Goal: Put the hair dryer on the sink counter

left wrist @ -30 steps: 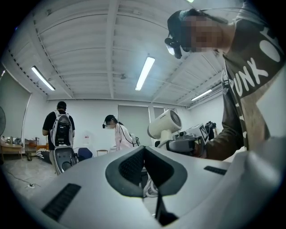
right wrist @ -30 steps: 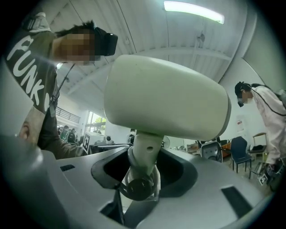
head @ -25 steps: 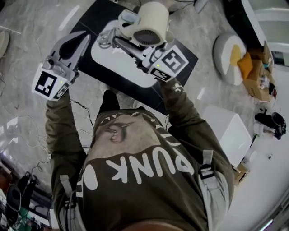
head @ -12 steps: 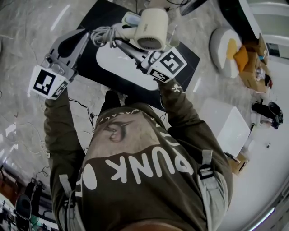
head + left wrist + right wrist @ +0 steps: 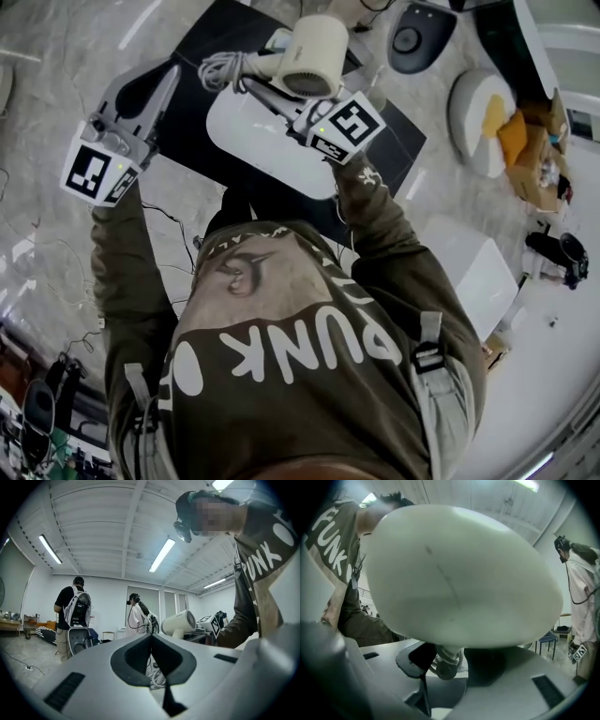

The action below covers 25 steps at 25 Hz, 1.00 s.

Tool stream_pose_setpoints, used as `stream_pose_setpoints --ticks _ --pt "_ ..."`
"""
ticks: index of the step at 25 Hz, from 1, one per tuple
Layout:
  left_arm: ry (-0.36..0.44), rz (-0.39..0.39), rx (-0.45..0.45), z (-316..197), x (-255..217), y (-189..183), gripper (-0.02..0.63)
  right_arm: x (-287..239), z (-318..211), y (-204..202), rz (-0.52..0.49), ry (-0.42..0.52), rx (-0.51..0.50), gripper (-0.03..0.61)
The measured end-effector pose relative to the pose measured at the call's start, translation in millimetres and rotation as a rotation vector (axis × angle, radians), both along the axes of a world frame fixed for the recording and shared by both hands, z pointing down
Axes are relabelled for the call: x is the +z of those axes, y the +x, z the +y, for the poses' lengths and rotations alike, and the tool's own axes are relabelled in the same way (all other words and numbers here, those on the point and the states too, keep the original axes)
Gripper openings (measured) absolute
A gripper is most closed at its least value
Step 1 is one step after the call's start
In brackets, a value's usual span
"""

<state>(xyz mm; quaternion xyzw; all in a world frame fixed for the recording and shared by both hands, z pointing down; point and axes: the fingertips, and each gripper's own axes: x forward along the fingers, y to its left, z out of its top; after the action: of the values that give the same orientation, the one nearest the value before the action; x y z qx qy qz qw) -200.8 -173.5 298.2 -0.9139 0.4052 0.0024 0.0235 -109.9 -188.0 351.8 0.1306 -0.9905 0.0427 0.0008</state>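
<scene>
The cream hair dryer (image 5: 314,54) hangs above the far edge of the black sink counter (image 5: 223,26), just past the white oval basin (image 5: 267,150). My right gripper (image 5: 269,89) is shut on the dryer's handle, and the coiled cord (image 5: 219,67) dangles to its left. In the right gripper view the dryer's body (image 5: 459,573) fills most of the picture, with the handle (image 5: 446,657) pinched between the jaws. My left gripper (image 5: 172,77) is shut and holds nothing, raised left of the counter. From the left gripper view the hair dryer (image 5: 179,622) shows to the right.
A dark round object (image 5: 417,33) lies beyond the counter. A white round item with a yellow patch (image 5: 480,112), cardboard clutter (image 5: 530,145) and a white box (image 5: 473,262) stand on the right. Cables trail on the marble floor (image 5: 56,262). Two people (image 5: 72,616) stand across the room.
The right gripper has carried the hair dryer from over the basin toward the counter's far edge. The left gripper has barely moved and stays shut.
</scene>
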Motion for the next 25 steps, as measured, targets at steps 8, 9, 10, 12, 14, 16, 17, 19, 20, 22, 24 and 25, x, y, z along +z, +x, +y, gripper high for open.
stream_pose_setpoints --ticks 8,9,10,12,14,16,17,19,20,22,24,25 --pt "-0.018 -0.014 -0.006 -16 15 3 -0.009 28 -13 -4 0.031 -0.023 -0.02 0.19" --pt "-0.022 -0.014 -0.005 -17 17 3 -0.009 32 -15 -4 0.037 -0.026 -0.02 0.19" --pt "-0.026 -0.014 -0.004 -17 19 3 -0.01 37 -16 -5 0.043 -0.03 -0.019 0.19" --pt "-0.034 -0.017 0.0 -18 24 4 -0.009 47 -20 -4 0.058 -0.041 -0.018 0.19" --pt "-0.041 -0.015 0.002 -18 28 5 -0.009 57 -24 -4 0.071 -0.053 -0.015 0.19" --pt "-0.049 -0.008 0.001 -18 33 5 -0.009 69 -28 -4 0.086 -0.067 -0.01 0.19" --pt "-0.053 -0.005 0.001 -18 35 5 -0.009 75 -29 -3 0.096 -0.074 -0.009 0.19" --pt "-0.06 -0.005 0.003 -16 40 5 -0.009 89 -33 -4 0.123 -0.087 -0.009 0.19" --pt "-0.061 -0.003 0.003 -15 40 6 -0.009 96 -35 -4 0.142 -0.092 -0.012 0.19" --pt "-0.063 0.001 0.003 -12 41 8 -0.009 109 -38 -3 0.187 -0.101 -0.021 0.189" --pt "-0.062 0.008 0.003 -9 40 9 -0.01 124 -42 -3 0.245 -0.115 -0.038 0.189" --pt "-0.061 0.011 0.003 -8 39 8 -0.01 131 -44 -3 0.28 -0.124 -0.051 0.189"
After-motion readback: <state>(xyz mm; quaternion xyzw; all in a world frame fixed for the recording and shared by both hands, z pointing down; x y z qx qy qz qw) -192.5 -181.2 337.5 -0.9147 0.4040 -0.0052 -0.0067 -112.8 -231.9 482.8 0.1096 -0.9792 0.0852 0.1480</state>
